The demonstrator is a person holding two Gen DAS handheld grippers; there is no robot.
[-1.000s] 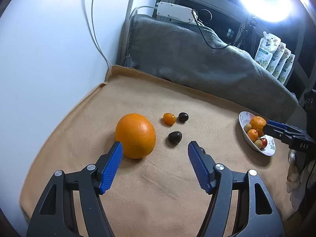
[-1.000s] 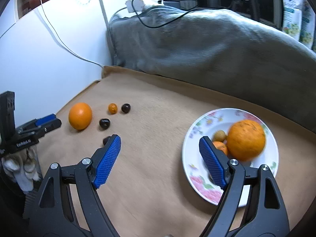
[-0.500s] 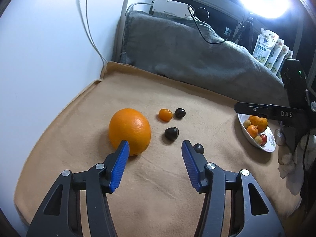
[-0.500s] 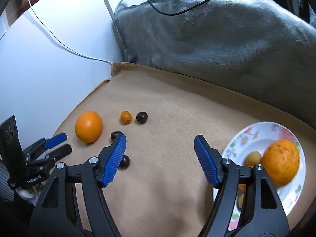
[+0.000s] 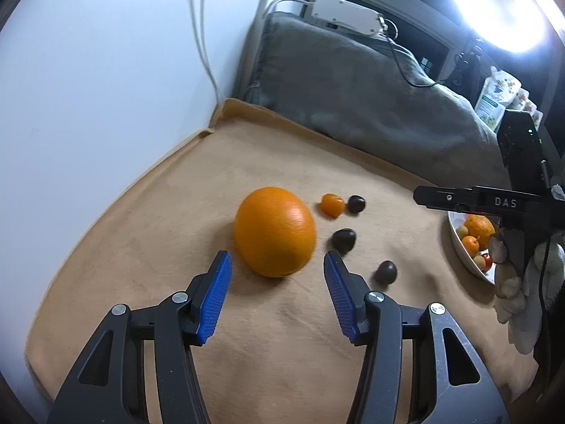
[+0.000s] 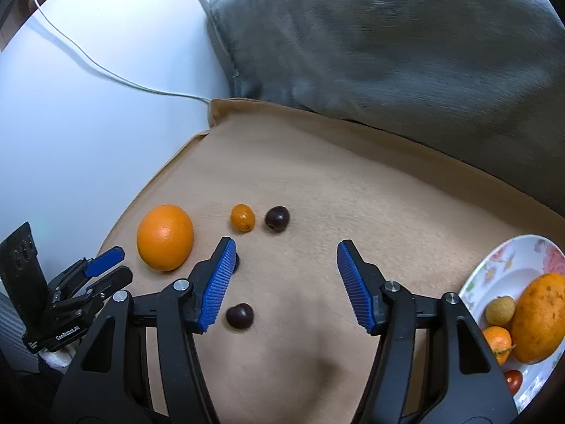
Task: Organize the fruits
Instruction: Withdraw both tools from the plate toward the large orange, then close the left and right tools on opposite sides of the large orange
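Large orange (image 5: 274, 231): round, glossy, dimpled skin, lying on the tan cloth (image 5: 247, 162) near its left edge, just beyond the left gripper (image 5: 277, 275), whose jaws are spread and empty. Right gripper (image 6: 284, 279): likewise released, empty, above a dark small fruit (image 6: 239, 315). Floral plate (image 6: 501, 268) at right holds other fruit.

Right gripper (image 6: 284, 275) spread wide over tan blanket (image 6: 317, 190). Beside its left pad: 1 dark fruit (image 6: 240, 316). Beyond: large orange (image 6: 165, 237), small orange fruit (image 6: 242, 217). Right: floral plate (image 6: 501, 268).
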